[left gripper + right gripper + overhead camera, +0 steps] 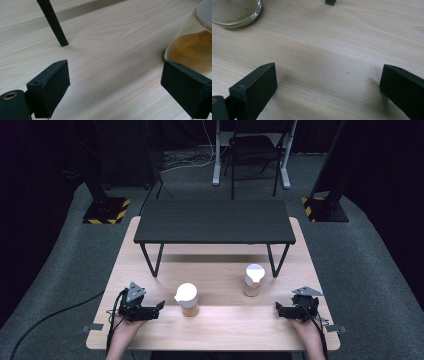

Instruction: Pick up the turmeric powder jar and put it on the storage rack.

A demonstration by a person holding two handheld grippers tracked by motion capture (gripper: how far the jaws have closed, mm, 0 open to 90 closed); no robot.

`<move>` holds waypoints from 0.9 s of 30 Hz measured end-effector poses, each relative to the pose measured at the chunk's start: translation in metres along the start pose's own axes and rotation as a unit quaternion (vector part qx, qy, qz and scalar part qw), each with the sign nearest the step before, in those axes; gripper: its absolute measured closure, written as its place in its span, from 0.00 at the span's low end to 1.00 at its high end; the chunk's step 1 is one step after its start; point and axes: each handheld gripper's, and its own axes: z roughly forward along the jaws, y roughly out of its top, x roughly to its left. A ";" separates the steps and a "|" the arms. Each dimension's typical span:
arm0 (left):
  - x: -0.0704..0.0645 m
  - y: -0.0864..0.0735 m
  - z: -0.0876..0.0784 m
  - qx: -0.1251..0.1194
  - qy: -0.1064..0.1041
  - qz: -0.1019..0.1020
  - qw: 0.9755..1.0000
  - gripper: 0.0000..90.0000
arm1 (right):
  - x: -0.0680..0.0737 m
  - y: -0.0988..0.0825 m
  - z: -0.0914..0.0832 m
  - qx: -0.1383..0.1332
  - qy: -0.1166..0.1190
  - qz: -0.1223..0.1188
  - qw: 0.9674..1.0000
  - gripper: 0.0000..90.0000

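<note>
Two glass jars with white lids stand on the wooden table. The left jar holds orange-brown powder and has a flip spout on its lid; in the left gripper view this jar stands just beyond the right-hand jaw. The right jar holds paler powder; its base sits at the upper left of the right gripper view. My left gripper rests open on the table left of the left jar, nothing between its jaws. My right gripper rests open near the right edge, also empty.
A low black bench-like shelf stands on the far half of the table on thin black legs. Beyond the table are a folding chair and stands with yellow-black striped bases.
</note>
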 end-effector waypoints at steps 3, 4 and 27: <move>0.000 0.001 -0.001 -0.001 -0.008 0.002 1.000 0.09 | 0.000 0.000 0.000 0.000 0.000 0.000 1.000 0.00; 0.000 0.001 -0.001 -0.002 -0.012 0.000 1.000 0.09 | 0.000 0.000 0.000 0.000 0.000 0.000 1.000 0.00; -0.009 0.013 -0.010 -0.015 -0.055 0.022 0.998 0.09 | 0.000 0.000 0.000 0.000 0.000 0.000 1.000 0.00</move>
